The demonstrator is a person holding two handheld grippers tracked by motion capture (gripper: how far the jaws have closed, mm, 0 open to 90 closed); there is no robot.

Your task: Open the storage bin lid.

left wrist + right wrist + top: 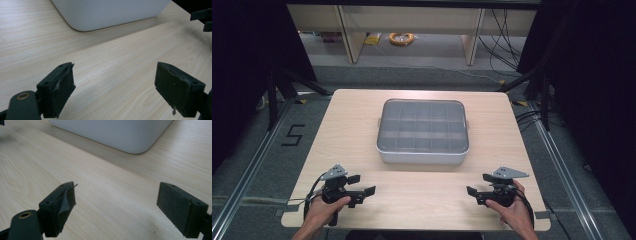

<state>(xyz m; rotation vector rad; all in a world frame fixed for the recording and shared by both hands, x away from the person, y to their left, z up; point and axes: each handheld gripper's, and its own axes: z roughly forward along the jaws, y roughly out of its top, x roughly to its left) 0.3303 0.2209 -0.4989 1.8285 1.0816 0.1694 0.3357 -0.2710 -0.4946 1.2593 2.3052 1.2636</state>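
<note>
Box: lidded white compartment box point(422, 131) sits mid-worktop point(352, 125), nearer the far edge.
Left gripper point(362, 185): near-left corner, jaws wide apart, empty.
Right gripper point(479, 184): near-right corner, jaws wide apart, empty.

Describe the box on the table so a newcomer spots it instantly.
Start at the light wooden table. The box sits at its middle, beyond the left gripper and right gripper, apart from both. It is a pale grey rounded-corner rectangle whose clear lid shows a grid of compartments, the sole container on the tabletop.
</note>
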